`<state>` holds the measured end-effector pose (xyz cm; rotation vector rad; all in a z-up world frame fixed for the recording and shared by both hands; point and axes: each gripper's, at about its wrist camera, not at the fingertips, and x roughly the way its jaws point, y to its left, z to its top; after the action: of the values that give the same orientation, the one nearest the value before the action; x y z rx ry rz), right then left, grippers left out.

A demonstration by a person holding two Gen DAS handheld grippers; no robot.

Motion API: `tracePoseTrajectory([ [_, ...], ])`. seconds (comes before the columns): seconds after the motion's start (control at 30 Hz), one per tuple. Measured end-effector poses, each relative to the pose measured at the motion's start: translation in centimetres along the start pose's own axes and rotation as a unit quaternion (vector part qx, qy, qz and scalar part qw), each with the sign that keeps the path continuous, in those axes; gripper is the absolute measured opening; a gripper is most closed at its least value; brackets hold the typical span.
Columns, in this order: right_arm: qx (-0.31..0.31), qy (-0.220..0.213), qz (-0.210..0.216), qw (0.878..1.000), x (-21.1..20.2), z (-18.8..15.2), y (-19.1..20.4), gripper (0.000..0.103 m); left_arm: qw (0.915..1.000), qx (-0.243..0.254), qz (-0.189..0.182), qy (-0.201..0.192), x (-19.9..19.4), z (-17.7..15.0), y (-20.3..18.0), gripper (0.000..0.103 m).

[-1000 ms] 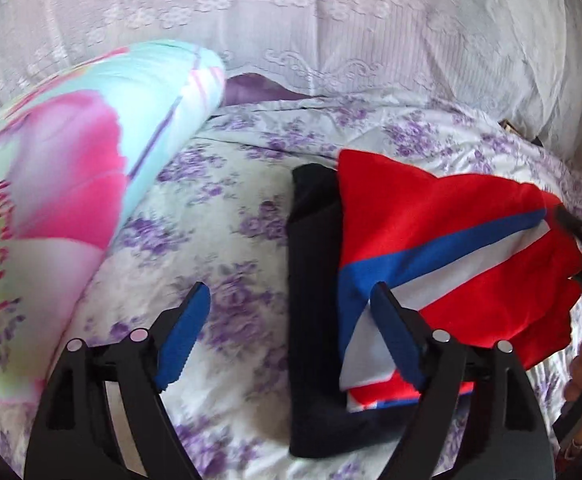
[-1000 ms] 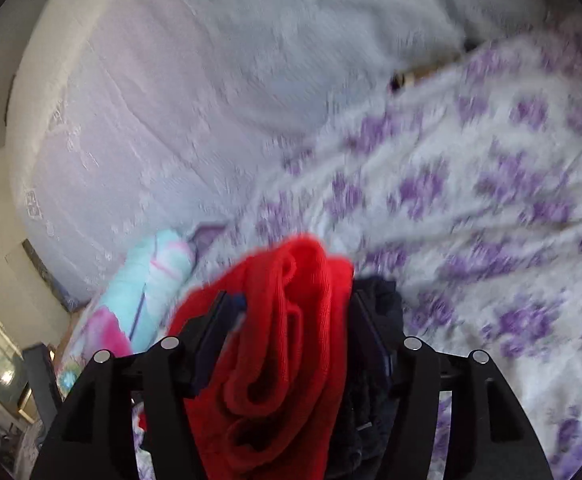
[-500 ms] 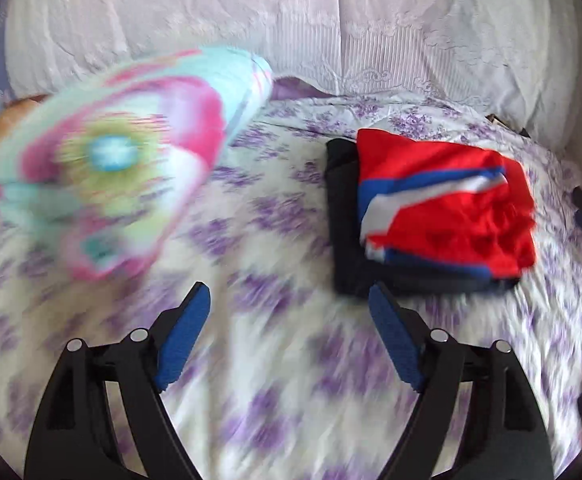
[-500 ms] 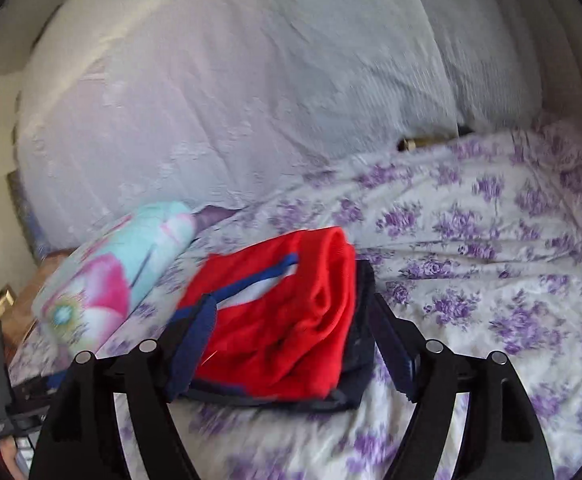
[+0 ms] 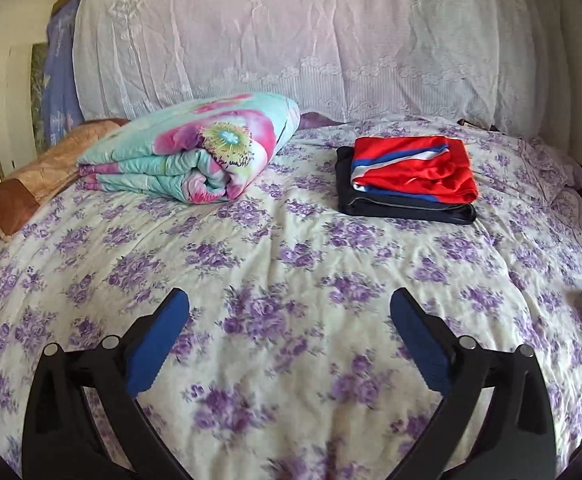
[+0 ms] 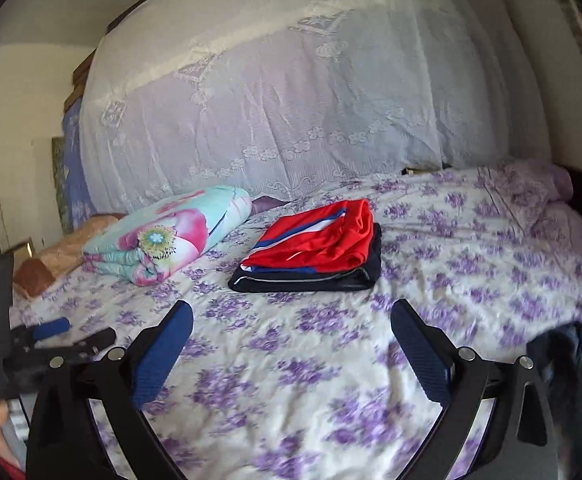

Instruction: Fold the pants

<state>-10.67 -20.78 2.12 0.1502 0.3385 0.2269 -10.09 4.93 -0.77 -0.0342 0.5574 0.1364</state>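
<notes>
The folded red pants (image 5: 413, 172) lie stacked on a dark folded garment (image 5: 403, 206), straight ahead of both claws and well apart from them. The stack's long side runs across the view. The left claw (image 5: 289, 344) and right claw (image 6: 291, 354) have just been opening and stand wide, nothing between them. Bare bedspread (image 5: 291, 264) lies between; the rolled quilt (image 5: 195, 156) sits left of the stack, and 1 dark heap (image 6: 563, 356) lies near the bed's right edge.

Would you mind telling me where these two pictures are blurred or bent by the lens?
Left wrist view: mostly sharp, folded pants crisp; bed sheet softens near the bottom, edges bowed. Right wrist view: dark clothes at right edge smeared, curtain bulges from fisheye.
</notes>
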Motion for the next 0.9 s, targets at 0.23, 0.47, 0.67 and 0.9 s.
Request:
tracePoseTrajectory([
  [0.23,-0.025,-0.016,-0.032,0.999,-0.6,-1.1,0.2,0.1,0.999,0.031,0.003,-0.031,-1.6,0.4,-2.2,0.098],
  [0.47,-0.021,-0.043,-0.087,0.995,3.6,5.9,-0.2,0.1,0.9974,0.052,-0.015,-0.049,1.3,6.0,-5.4,0.098],
  [0.67,0.047,-0.074,-0.082,0.993,7.1,8.1,-2.0,0.1,0.998,0.024,-0.023,-0.054,5.1,10.8,-6.8,0.098],
  [0.9,0.006,-0.049,-0.106,0.993,10.9,5.5,-2.8,0.1,0.9977,0.056,-0.012,-0.035,9.6,8.8,-7.2,0.098],
])
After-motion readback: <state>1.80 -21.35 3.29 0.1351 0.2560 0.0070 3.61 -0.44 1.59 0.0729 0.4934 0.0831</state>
